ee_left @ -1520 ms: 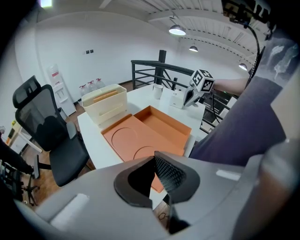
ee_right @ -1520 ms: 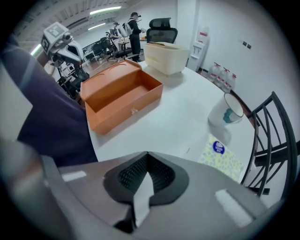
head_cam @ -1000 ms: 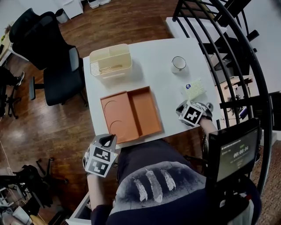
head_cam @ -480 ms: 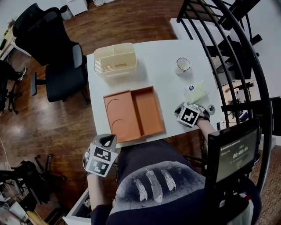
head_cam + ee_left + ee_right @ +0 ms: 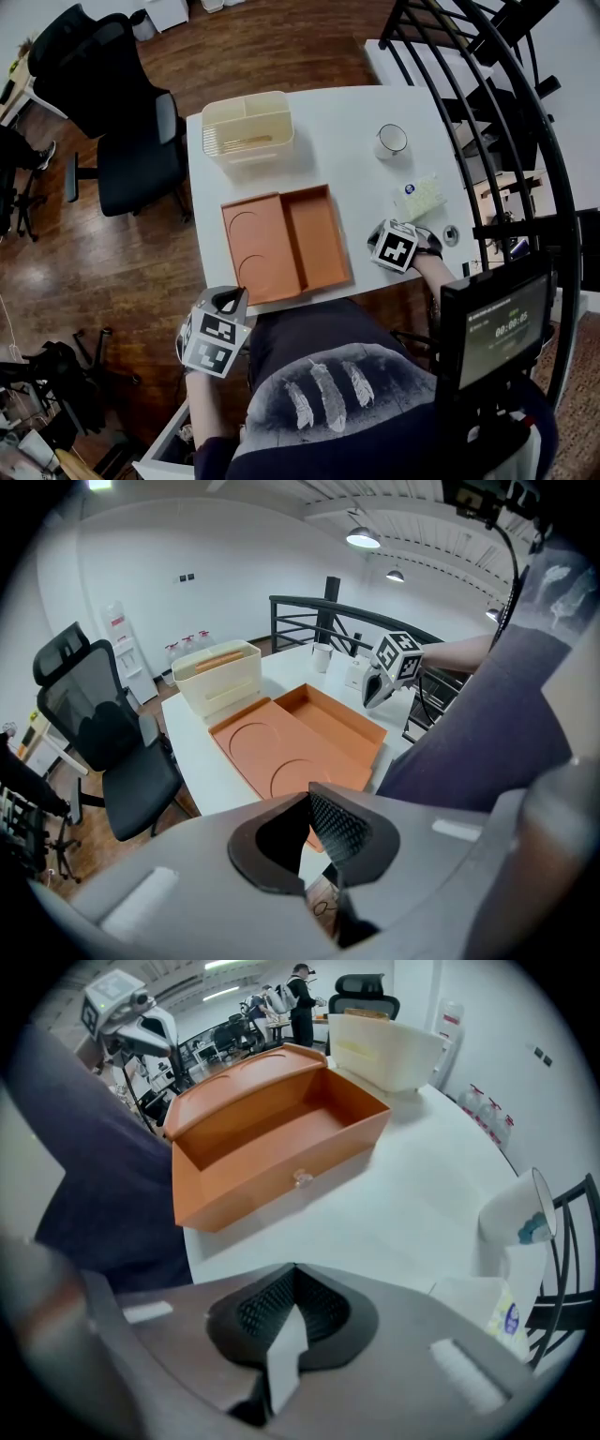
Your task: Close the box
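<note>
The orange box (image 5: 315,236) lies open on the white table (image 5: 342,122). Its lid (image 5: 260,248), embossed with two circles, rests flat to the left of the tray. My right gripper (image 5: 375,238) is shut and empty, low over the table just right of the box, apart from it. In the right gripper view the box's front wall (image 5: 281,1162) faces its jaws (image 5: 291,1321). My left gripper (image 5: 231,299) is shut and empty, held off the table's near left edge. The left gripper view shows the lid (image 5: 272,752) beyond its closed jaws (image 5: 307,836).
A cream basket (image 5: 247,128) stands behind the box. A white cup (image 5: 391,141) and a tissue packet (image 5: 418,195) sit at the table's right side. A black office chair (image 5: 112,103) is to the left, a black railing (image 5: 497,112) to the right.
My right gripper has slid a little left, closer to the box's right wall. The left gripper and the box have stayed put.
</note>
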